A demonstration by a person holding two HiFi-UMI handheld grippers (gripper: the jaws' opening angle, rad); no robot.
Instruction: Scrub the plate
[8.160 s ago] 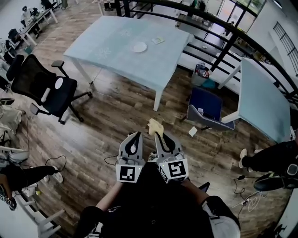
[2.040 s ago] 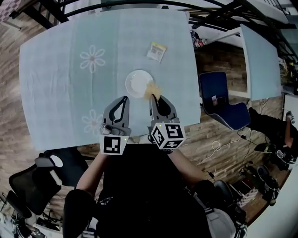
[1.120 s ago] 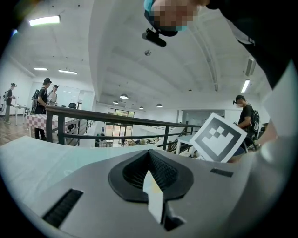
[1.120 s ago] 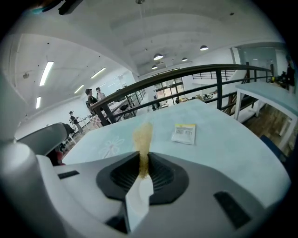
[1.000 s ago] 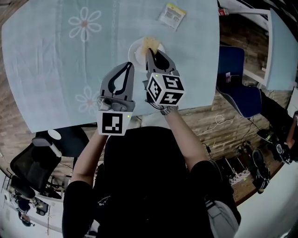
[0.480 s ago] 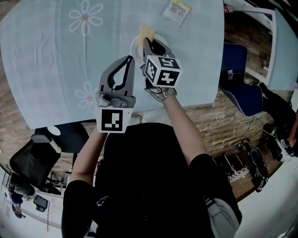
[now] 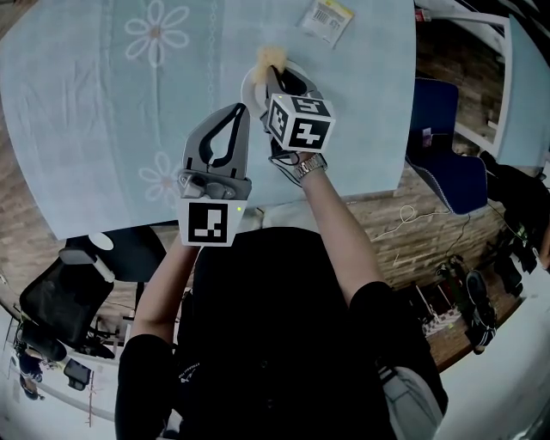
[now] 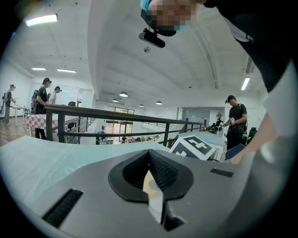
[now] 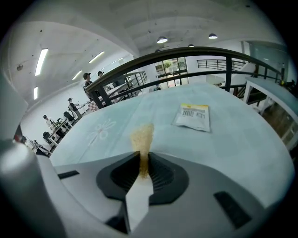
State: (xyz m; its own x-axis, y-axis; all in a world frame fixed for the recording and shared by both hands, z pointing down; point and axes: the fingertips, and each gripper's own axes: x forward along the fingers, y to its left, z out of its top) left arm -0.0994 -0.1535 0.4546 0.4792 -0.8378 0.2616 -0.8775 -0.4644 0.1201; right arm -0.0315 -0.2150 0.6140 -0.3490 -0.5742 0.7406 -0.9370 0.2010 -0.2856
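1. a pale blue table (image 7: 103,129) printed with flowers fills the upper part of the head view. a barcoded packet (image 7: 326,17) lies near its top edge, apart from the plate. a blue chair (image 7: 443,168) stands at the right and a black office chair (image 7: 56,296) at the lower left.
2. the right gripper's (image 7: 273,76) body and marker cube cover most of the white plate (image 7: 250,87); only its rim shows, upper centre of the frame.
3. both forearms reach forward from the bottom of the frame. the right gripper stretches farther up over the plate. the left gripper (image 7: 238,110) hangs back to its left, over bare table, tilted so its own view looks up at a railing and ceiling.
4. the left jaws are pressed together with nothing between them. the right jaws are clamped on a yellow sponge (image 9: 142,139).
5. the sponge stands out beyond the jaw tips, its long axis in line with the gripper, pointing toward the top of the frame over the plate's upper rim.
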